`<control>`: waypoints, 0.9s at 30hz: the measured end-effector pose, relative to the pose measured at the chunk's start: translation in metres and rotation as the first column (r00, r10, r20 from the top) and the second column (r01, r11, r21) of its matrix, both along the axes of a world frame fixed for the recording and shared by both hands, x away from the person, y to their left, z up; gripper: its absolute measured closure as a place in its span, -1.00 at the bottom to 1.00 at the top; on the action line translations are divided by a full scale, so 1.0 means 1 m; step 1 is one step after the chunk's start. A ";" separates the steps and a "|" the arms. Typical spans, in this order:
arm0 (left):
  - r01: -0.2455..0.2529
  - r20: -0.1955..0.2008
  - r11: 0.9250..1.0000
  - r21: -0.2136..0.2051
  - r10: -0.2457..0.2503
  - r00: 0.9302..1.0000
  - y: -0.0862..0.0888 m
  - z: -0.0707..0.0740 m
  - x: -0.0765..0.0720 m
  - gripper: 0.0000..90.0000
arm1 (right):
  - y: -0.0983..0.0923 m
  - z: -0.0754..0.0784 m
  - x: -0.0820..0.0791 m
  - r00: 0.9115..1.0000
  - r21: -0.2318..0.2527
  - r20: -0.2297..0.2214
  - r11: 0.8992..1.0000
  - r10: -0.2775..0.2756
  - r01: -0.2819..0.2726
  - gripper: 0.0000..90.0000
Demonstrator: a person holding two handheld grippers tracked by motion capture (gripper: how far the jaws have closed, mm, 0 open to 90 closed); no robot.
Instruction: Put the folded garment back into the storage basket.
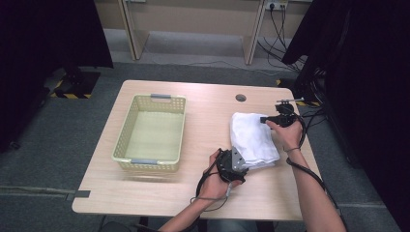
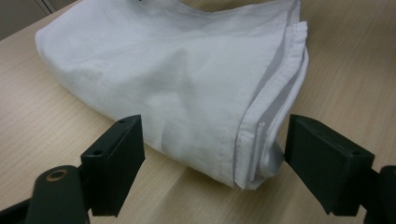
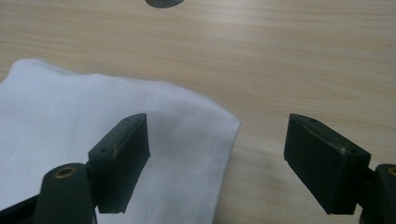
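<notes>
Folded cloth, both ends approached

Your left gripper [image 2: 212, 154] and right gripper [image 3: 217, 161] stand wide, unclamped, at the white cloth [image 1: 252, 139] near the table's [image 1: 203, 193] right edge; seat all layers before closing.

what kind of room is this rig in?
Probably a lab or office data-collection bay: a light wooden desk with a cable hole, black curtains at both sides, and hazard-striped tape on grey carpet.

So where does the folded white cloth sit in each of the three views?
High view: the folded white cloth lies on the table right of centre, beside the basket.
Left gripper view: it lies across the upper middle, its hemmed corner between the jaws.
Right gripper view: lower left, corner between the jaws.
Shared landmark: the table's round cable hole.
</notes>
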State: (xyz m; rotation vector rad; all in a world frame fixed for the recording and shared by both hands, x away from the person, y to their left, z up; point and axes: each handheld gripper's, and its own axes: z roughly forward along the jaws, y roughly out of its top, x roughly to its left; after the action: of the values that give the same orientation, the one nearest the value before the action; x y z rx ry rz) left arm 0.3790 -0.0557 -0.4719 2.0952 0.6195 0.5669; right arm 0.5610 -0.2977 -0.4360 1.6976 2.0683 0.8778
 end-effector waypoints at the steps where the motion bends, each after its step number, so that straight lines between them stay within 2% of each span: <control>1: 0.001 -0.003 1.000 -0.002 -0.001 1.000 0.000 0.000 0.000 -0.56 | 0.000 -0.001 0.001 1.000 0.000 -0.003 1.000 0.001 -0.001 -0.50; 10: 0.017 -0.020 1.000 -0.007 -0.018 1.000 0.001 0.000 0.002 -0.50 | 0.006 -0.012 0.008 1.000 -0.013 -0.028 1.000 0.007 -0.007 -0.47; 21: 0.008 -0.038 1.000 -0.014 -0.009 0.999 0.003 -0.003 0.005 -0.45 | 0.011 -0.017 0.009 0.999 -0.040 -0.034 0.999 0.027 -0.028 -0.38; 27: 0.000 -0.049 1.000 -0.001 0.000 0.999 0.005 -0.007 0.006 -0.45 | 0.013 -0.020 0.010 0.999 -0.046 -0.036 0.998 0.029 -0.031 -0.37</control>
State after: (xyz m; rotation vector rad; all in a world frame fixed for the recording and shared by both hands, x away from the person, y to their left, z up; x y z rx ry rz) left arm 0.3851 -0.0509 -0.4789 2.1137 0.6480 0.5163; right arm 0.5706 -0.2846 -0.4556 1.6734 2.1257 0.8081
